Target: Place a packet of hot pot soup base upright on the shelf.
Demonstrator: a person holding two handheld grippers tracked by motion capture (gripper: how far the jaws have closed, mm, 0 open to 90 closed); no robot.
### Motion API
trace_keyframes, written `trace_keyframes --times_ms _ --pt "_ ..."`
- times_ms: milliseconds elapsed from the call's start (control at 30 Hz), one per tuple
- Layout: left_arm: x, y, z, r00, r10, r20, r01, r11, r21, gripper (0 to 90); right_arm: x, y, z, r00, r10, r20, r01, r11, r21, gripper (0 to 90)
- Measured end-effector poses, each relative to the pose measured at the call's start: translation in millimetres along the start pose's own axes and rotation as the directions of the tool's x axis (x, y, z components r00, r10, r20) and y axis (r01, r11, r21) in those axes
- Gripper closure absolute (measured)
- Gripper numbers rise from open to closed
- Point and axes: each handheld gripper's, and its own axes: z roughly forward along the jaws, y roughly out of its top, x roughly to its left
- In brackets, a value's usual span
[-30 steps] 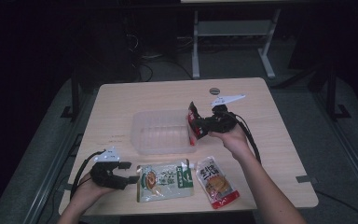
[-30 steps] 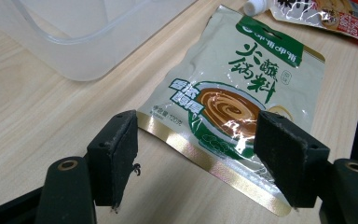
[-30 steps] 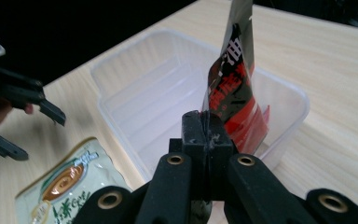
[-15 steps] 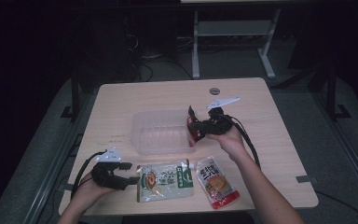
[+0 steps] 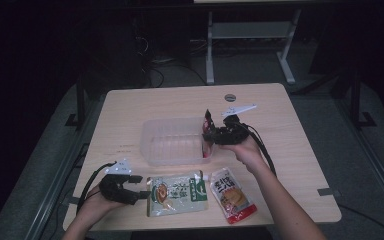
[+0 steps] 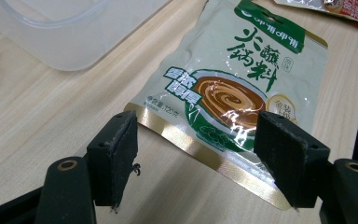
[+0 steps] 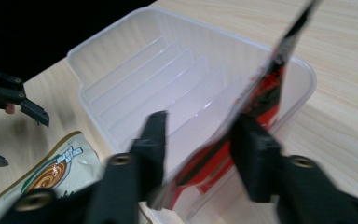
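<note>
My right gripper (image 7: 198, 135) now stands with its jaws parted; they have just been opening. A second ago they were clamped on the red packet (image 7: 261, 93). The packet is between the jaws, resting against one and clear of the other, and sits lower than before, its lower end inside the clear bin (image 7: 121, 79).

Looks like a lab or recording studio: dim room, 1 bare wooden table (image 5: 130, 107) lit from above, grey carpet (image 5: 365, 165), cables (image 5: 155, 70) on the floor beyond, a white metal stand (image 5: 250, 35) behind.
</note>
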Motion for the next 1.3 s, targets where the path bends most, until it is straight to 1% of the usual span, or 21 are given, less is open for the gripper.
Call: trace_keyframes --times_ms 33,100,133,267,333,500,533,567,633,700,733,767,833,1067,1200,1300 --pt "0.0 0.0 0.3 1.0 0.002 0.0 -0.002 1.0 0.001 30.0 0.4 0.4 -0.2 0.9999 -0.002 0.01 0.002 1.0 0.008 46.9" --pt "-0.4 0.1 1.0 1.0 0.005 0.001 -0.005 1.0 0.004 30.0 2.3 1.3 -1.1 0.9993 -0.004 0.038 0.003 1.0 0.019 39.0" --pt "-0.6 0.1 1.2 1.0 0.004 0.002 -0.004 1.0 0.006 29.9 3.1 1.6 -1.8 0.9984 -0.013 0.055 0.012 1.0 0.02 34.6" --pt "-0.7 0.1 1.5 1.0 0.009 0.003 -0.009 0.9999 0.006 29.5 3.9 1.7 -6.6 0.9971 -0.014 0.075 0.014 1.0 0.01 22.4" --pt "-0.8 -0.2 0.8 1.0 0.009 0.001 -0.009 0.9999 0.006 29.3 4.9 1.7 -10.7 0.9966 -0.023 0.079 0.022 1.0 0.014 19.5" --pt "0.2 -1.0 -0.4 1.0 0.007 -0.002 -0.007 1.0 0.003 28.9 4.0 -0.8 -25.0 0.9951 -0.049 0.086 0.049 0.999 0.002 17.4" --pt "0.2 -1.1 -0.8 1.0 0.005 -0.004 -0.005 1.0 0.004 28.9 4.2 -2.1 -28.4 0.9951 -0.047 0.087 0.047 0.999 0.002 16.7" --pt "0.3 -1.1 -1.1 1.0 0.007 -0.005 -0.007 1.0 0.004 28.8 3.7 -4.1 -31.4 0.9945 -0.058 0.087 0.059 0.998 0.001 16.3" --pt "0.7 -1.2 -1.2 1.0 0.006 -0.005 -0.006 1.0 0.005 28.8 2.4 -8.3 -37.5 0.9939 -0.066 0.089 0.065 0.998 0.009 15.2" --pt "1.0 -1.3 -0.9 1.0 0.004 -0.005 -0.004 1.0 0.005 28.8 -0.3 -12.5 -43.6 0.9924 -0.074 0.099 0.074 0.997 0.004 15.2" --pt "1.0 -1.3 -1.1 1.0 0.005 -0.006 -0.005 1.0 0.005 28.8 -0.9 -14.8 -47.4 0.9925 -0.067 0.102 0.066 0.998 0.007 15.1" --pt "0.9 -1.3 -1.4 1.0 0.006 -0.006 -0.006 1.0 0.005 28.8 -1.6 -17.5 -50.8 0.9926 -0.065 0.102 0.065 0.998 0.006 15.0" --pt "0.3 -2.0 -1.9 1.0 0.006 -0.007 -0.006 1.0 0.003 28.8 -3.8 -23.8 -57.8 0.9902 -0.085 0.111 0.084 0.996 0.008 14.9" --pt "-1.1 -3.4 -4.0 0.9999 0.0 -0.016 0.0 1.0 -0.003 28.7 -8.4 -49.8 -81.8 0.9901 -0.076 0.118 0.077 0.997 -0.009 14.3" --pt "-2.2 -3.9 -3.6 0.9999 -0.004 -0.016 0.004 1.0 -0.002 28.8 -8.8 -65.1 -90.2 0.9876 -0.085 0.132 0.086 0.996 -0.002 14.0" --pt "-2.4 -3.7 -4.2 0.9998 0.004 -0.02 -0.004 1.0 -0.002 28.8 -7.1 -74.9 -94.5 0.9866 -0.087 0.139 0.086 0.996 0.007 13.9"
